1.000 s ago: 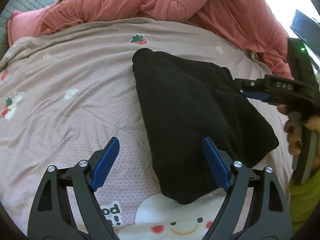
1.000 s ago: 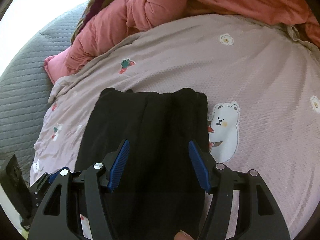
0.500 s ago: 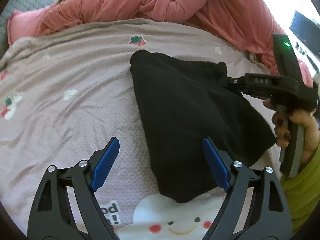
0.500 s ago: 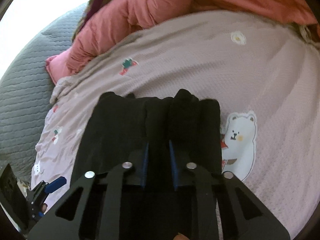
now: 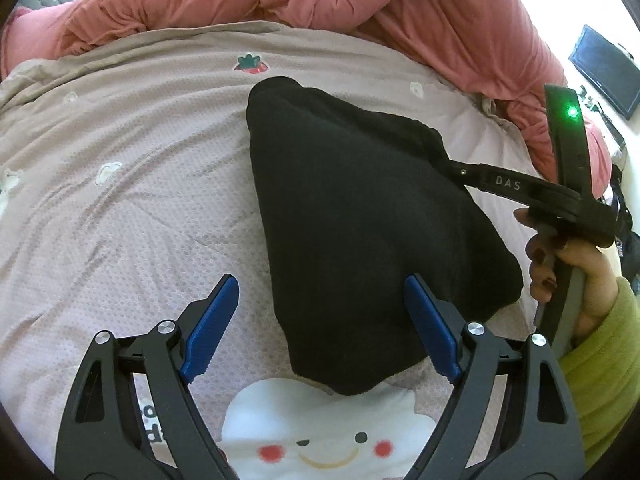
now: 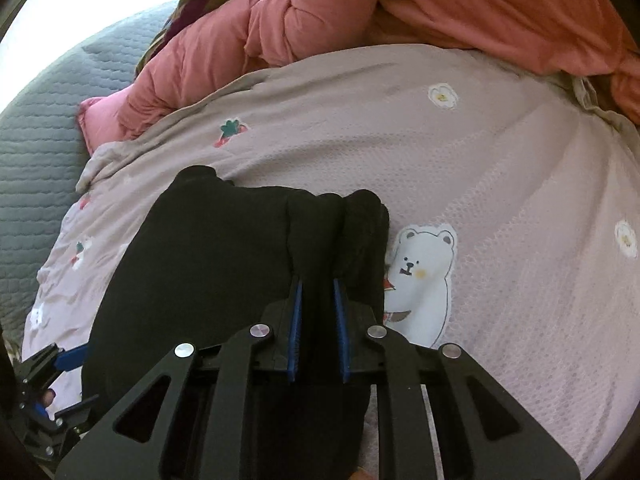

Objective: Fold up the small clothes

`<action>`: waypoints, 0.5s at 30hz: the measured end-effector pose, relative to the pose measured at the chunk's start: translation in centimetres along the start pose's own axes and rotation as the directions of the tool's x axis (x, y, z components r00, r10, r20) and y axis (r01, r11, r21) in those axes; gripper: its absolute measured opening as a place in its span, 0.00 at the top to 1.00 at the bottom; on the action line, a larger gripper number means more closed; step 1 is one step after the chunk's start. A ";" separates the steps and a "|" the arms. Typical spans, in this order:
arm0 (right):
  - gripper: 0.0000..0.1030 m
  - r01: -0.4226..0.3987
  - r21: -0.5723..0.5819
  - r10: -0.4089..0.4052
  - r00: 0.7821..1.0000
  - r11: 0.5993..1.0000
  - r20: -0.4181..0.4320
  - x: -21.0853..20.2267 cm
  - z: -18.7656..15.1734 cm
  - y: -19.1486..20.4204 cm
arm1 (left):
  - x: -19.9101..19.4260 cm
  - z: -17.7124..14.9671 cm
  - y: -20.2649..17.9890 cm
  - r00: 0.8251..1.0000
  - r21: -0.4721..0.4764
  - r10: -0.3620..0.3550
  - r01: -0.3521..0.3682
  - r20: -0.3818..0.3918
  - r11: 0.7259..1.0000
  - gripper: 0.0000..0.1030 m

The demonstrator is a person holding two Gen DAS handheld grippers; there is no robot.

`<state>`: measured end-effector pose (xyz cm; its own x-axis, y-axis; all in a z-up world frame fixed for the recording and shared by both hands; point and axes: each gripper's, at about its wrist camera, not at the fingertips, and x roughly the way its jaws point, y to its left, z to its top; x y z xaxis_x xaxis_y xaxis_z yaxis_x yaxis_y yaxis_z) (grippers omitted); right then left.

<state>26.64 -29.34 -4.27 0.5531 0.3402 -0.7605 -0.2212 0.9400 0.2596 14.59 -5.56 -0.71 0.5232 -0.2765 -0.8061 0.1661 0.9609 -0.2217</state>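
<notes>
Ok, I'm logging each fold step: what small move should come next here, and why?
Probably close the left gripper on the black garment's near corner. The right gripper has just been closing and now pinches a fabric ridge, while the left one is open astride the near corner, gripping nothing.

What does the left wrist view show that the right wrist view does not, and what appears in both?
Only the left wrist view shows the smiling cloud print, the hand in a green sleeve, and the open left gripper. Only the right wrist view shows the bear print and the right gripper shut on a fold. Both show the black garment and pink duvet.
</notes>
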 end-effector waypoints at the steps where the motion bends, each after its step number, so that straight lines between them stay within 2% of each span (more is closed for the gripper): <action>1: 0.87 0.012 -0.007 -0.012 1.000 1.000 0.004 -0.2 -0.1 0.1 | 0.0 0.0 0.0 1.000 0.002 -0.001 0.001 0.001 1.000 0.25; 5: 0.84 0.005 -0.033 -0.004 1.000 0.999 0.019 -1.9 -0.6 0.7 | 0.1 0.1 0.3 1.000 -0.003 0.002 -0.002 0.002 1.000 0.25; 9: 0.62 -0.029 -0.014 0.030 0.999 0.999 0.030 -3.8 -2.0 1.0 | -0.1 0.1 0.4 1.000 -0.011 -0.002 0.002 0.002 1.000 0.25; 11: 0.59 -0.052 0.002 0.052 0.998 0.999 0.040 -4.9 -2.9 1.1 | -0.2 0.0 0.2 1.000 -0.007 0.001 -0.001 0.006 1.000 0.25; 13: 0.51 -0.073 0.009 0.072 0.996 0.997 0.044 -5.8 -3.7 1.2 | -0.2 0.0 0.2 1.000 -0.007 0.000 0.000 0.006 1.000 0.25; 15: 0.49 -0.090 0.015 0.089 0.995 0.996 0.047 -6.5 -4.4 1.4 | -0.3 0.0 0.2 1.000 -0.007 0.000 0.001 0.006 1.000 0.25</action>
<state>19.17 -30.40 -1.58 0.5679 0.4237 -0.7057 -0.2580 0.9058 0.3362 14.42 -5.29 -0.54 0.5280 -0.2770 -0.8028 0.1604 0.9608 -0.2261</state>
